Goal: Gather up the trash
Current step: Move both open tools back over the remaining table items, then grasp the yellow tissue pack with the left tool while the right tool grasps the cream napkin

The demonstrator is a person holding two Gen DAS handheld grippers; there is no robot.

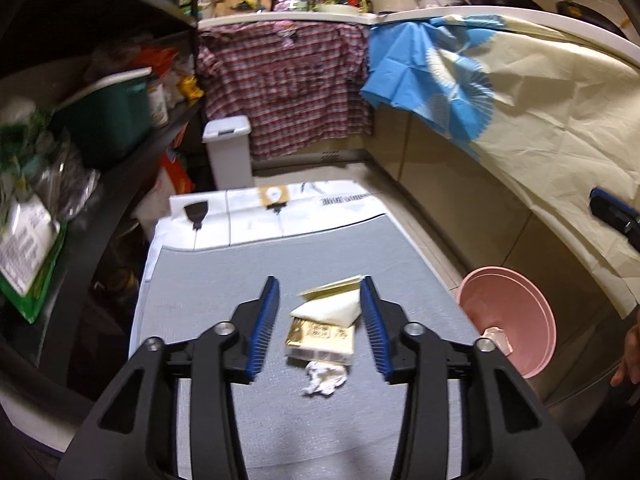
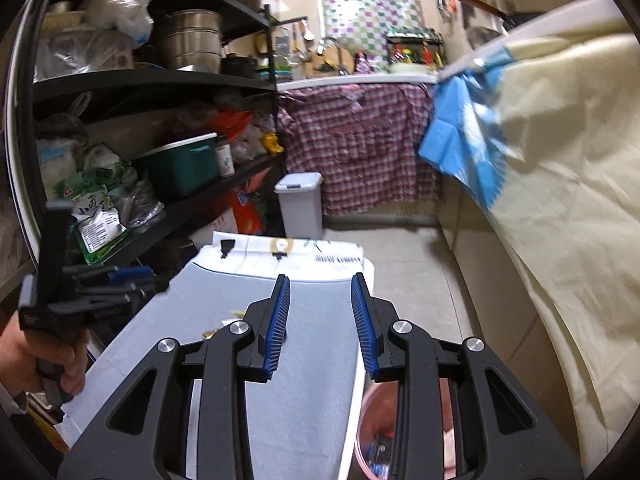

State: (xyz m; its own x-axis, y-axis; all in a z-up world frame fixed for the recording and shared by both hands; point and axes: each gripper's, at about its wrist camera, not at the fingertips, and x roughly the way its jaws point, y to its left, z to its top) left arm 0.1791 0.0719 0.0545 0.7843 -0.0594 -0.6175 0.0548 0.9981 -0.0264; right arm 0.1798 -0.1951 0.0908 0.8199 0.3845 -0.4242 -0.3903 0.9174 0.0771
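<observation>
The left gripper (image 1: 320, 320) hangs over the grey mat (image 1: 224, 280) on the table, fingers spread wide and gripping nothing. Seen between them, lying on the mat toward the table's right edge, is the trash: a cream packet (image 1: 330, 306) folded to a triangle, a gold wrapper (image 1: 320, 338) partly under it, and a crumpled white tissue (image 1: 323, 378) just on the near side of the wrapper — none of it touched by the blue pads (image 1: 264, 328).

The right gripper (image 2: 320, 328) is held above the same mat near the table's right edge, its fingers apart with only bare mat between them. A pink bin (image 1: 510, 318) stands on the floor just off the table's right edge; something pale shows at its rim, too blurred to name. At the far end of the table lie white sheets (image 1: 260, 216) — beyond them a white lidded bin (image 1: 228, 152) stands on the floor
</observation>
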